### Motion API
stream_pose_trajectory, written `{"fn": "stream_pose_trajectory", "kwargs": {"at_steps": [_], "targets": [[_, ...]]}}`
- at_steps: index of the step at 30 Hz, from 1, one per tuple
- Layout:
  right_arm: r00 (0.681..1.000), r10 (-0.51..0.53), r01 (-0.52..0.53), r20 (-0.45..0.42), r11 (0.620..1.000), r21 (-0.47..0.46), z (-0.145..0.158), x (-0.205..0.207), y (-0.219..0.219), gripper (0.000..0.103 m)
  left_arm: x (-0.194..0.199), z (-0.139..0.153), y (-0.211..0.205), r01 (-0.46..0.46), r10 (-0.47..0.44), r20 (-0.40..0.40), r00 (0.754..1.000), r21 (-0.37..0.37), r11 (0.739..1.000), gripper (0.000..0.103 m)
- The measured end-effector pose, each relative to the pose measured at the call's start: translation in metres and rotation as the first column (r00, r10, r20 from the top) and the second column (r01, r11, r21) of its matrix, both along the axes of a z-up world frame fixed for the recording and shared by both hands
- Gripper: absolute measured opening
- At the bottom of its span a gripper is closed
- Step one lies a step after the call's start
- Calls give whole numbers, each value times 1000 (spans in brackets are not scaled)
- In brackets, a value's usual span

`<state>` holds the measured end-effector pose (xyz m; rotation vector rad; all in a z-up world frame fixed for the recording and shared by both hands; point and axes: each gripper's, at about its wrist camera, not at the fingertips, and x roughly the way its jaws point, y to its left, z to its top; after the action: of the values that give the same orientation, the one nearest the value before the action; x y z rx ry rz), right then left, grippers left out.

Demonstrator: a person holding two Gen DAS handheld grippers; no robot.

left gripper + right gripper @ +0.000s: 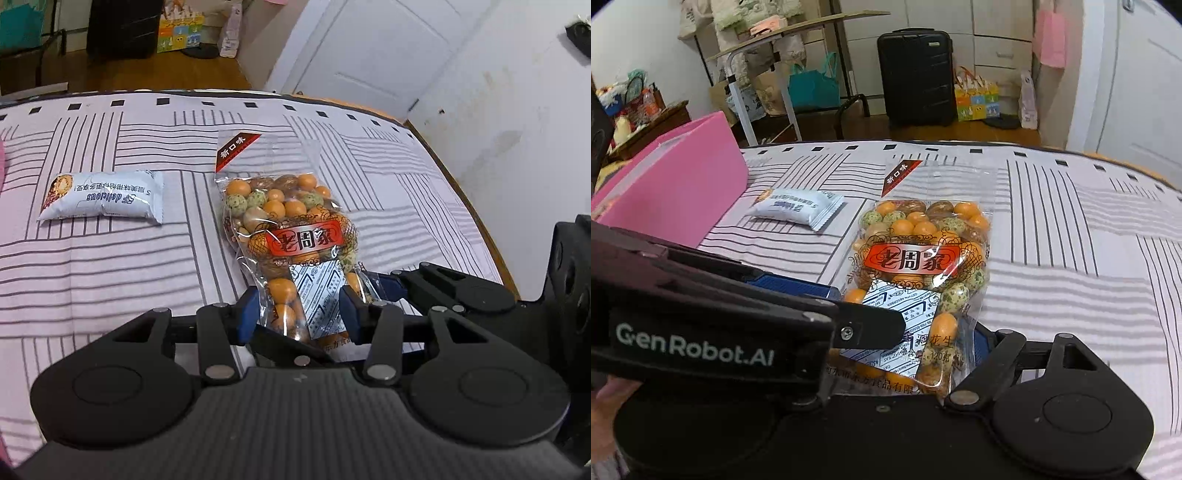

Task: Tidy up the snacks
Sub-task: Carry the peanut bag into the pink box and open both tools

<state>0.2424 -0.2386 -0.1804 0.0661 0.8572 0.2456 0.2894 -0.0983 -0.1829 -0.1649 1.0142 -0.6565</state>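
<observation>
A clear bag of coated peanuts lies on a striped bedsheet, its near end between the blue pads of the left gripper, whose jaws press against both sides of the bag. The right gripper sits just beside it at the same end; one blue finger lies against the bag's right edge, but the left gripper covers the other finger, so its jaw state cannot be told. The step in hand looks like picking up the peanuts. Next likely comes lifting and carrying them left to the pink box. A small white snack packet lies between bag and box, so the carry should pass above it. A black suitcase stands beyond the bed.
</observation>
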Motion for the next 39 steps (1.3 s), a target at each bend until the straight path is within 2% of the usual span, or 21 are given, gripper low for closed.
{"fn": "stream_pose_trajectory", "kwargs": {"at_steps": [8,15,18,21,25,28,34,39], "targets": [[995,45,-38,91,997,-73,36,-47,24,85,-38,40,15,12,-12,6,1000,12,1000,44],[993,86,-81,76,995,-61,82,-90,48,85,-87,88,44,20,-20,4,1000,43,999,45],[989,126,-122,72,990,-64,103,-104,67,85,-104,110,67,-3,3,-10,1000,42,999,45],[981,167,-160,99,984,-76,127,-112,88,85,-118,135,91,-42,41,21,999,38,998,45],[966,222,-217,130,975,-56,155,-107,120,85,-129,164,132,-131,129,69,989,20,991,47],[936,298,-284,190,954,-98,165,-101,151,85,-132,173,168,-205,205,120,971,-11,979,47],[904,389,-386,180,921,-52,167,-65,202,85,-112,173,232,-339,339,118,933,-27,940,48],[896,415,-416,159,909,-31,159,-33,232,87,-82,157,265,-390,392,98,915,-36,920,47]]}}
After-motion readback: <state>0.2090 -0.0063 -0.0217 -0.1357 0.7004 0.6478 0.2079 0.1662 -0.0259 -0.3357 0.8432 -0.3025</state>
